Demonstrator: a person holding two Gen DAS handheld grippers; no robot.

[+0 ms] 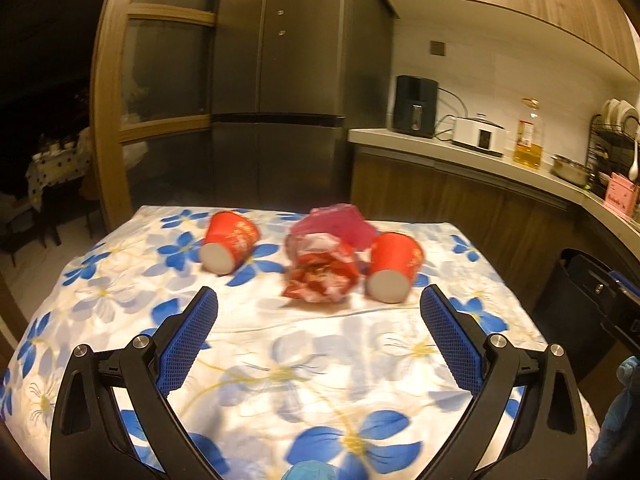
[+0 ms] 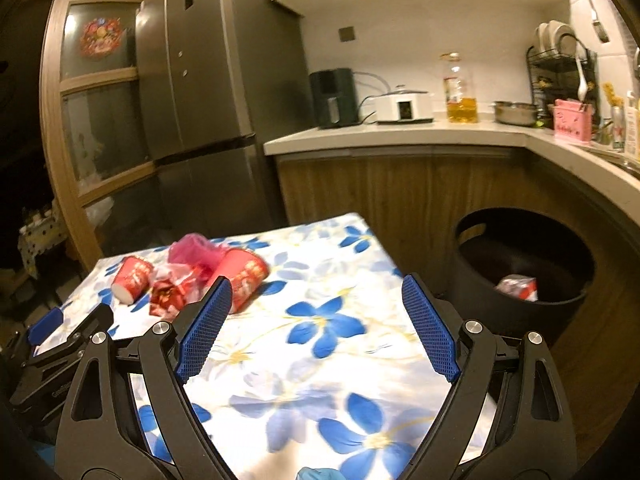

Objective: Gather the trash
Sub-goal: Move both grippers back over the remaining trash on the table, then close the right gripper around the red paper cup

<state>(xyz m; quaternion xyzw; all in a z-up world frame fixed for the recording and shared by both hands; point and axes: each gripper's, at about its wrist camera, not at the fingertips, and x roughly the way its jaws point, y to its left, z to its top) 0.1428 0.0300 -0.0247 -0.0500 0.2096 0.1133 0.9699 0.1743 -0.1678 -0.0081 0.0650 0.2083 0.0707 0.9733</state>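
Approach step, I'd say: nothing picked up yet. Left gripper (image 1: 319,304) spread wide, empty, aimed at the trash on the table (image 1: 248,364). Right gripper (image 2: 316,296) also gaping, empty, nearer the table's right side.

Count: two red cups, both tipped over, left cup (image 1: 229,245) and right cup (image 1: 394,266); one crumpled red wrapper (image 1: 320,276) between them; one pink bag (image 1: 338,226) just behind it.

Bin (image 2: 520,304) beside the table, one scrap (image 2: 518,287) inside.

Next: probably close on one item, carry to bin.
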